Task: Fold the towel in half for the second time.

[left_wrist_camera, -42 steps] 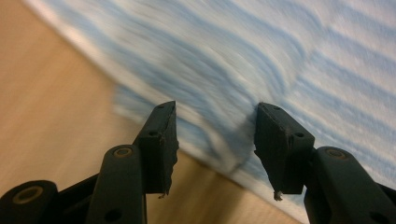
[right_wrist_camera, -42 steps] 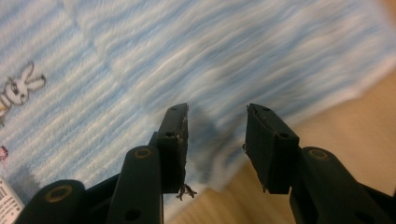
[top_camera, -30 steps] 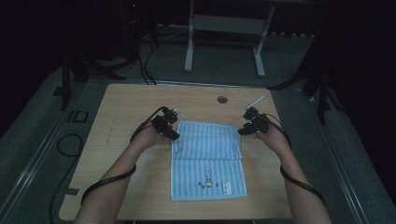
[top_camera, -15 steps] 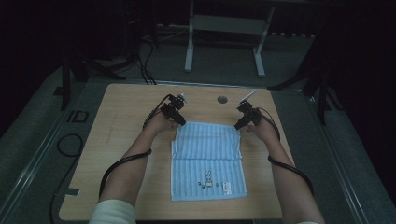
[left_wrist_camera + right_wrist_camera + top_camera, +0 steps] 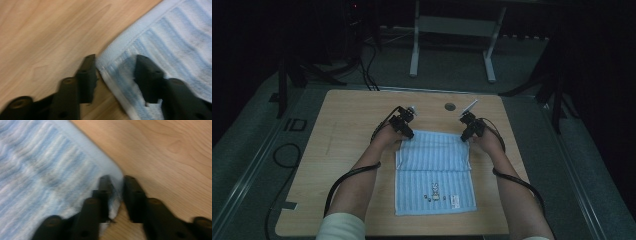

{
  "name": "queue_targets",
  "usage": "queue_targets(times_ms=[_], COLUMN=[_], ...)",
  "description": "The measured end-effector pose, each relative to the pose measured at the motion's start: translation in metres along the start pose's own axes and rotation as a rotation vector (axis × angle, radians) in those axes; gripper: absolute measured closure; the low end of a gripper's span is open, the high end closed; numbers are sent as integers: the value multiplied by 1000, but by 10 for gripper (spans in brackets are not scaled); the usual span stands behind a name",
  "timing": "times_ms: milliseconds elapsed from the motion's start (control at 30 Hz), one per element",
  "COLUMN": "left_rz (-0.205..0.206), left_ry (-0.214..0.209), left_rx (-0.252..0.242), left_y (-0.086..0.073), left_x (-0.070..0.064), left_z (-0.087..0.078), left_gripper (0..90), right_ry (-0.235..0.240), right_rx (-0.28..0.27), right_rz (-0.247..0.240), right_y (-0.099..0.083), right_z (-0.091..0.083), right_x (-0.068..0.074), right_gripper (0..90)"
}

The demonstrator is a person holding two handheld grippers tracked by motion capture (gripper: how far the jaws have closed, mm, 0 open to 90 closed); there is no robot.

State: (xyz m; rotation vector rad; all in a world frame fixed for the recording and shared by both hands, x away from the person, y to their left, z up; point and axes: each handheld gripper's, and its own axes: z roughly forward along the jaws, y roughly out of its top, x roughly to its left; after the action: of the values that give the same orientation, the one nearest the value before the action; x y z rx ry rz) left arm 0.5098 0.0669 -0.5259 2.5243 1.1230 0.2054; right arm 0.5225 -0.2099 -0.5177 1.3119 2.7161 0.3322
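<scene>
A blue striped towel [image 5: 434, 170] lies flat on the table [image 5: 347, 120], its near half toward the person, with a small label and some printed marks close to the near edge. It looks already folded once: a crease or hem runs across its middle, the far half seeming to lie doubled, though from the high view I can't be sure.

Both grippers are at the far corners. The left gripper [image 5: 113, 75] has its jaws standing fairly wide, straddling the far-left corner of the towel: one jaw on the bare wood, the other over the cloth, nothing pinched yet. The right gripper [image 5: 117, 192] has its jaws drawn narrow around the far-right corner, and a bit of cloth edge sits between them; it appears to be gripping the towel, or very nearly so.

So I judge the next fold is only being set up. The left jaws have yet to close, and then both corners must be lifted and carried toward the near edge.
</scene>
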Motion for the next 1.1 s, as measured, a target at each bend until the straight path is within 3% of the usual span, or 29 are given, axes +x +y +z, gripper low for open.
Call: queue_targets(times_ms=[133,200,400,733,933,1100], left_rz=[23,30,33,61,61,68], left_ry=[-28,-29,1,-12,-9,18], left_rx=[-4,-1,-29,-108,-177,-233], left_y=[0,0,-1,0,1,4], left_x=[-5,-6,-10,-13,-8,-6], left_z=[0,-1,-7,-48,-81,-111], left_gripper=[784,824,837,836,835,835], right_ry=[-37,-35,-33,-58,-82,-101], right_rx=[11,10,-2,-59,-127,-189], right_rz=[-41,-40,-49,-86,-101,-116], right_y=[3,2,1,5,11,19], right_z=[0,0,-8,-38,-68,-102], right_x=[6,6,8,14,15,16], right_gripper=[827,828,829,828,829,828])
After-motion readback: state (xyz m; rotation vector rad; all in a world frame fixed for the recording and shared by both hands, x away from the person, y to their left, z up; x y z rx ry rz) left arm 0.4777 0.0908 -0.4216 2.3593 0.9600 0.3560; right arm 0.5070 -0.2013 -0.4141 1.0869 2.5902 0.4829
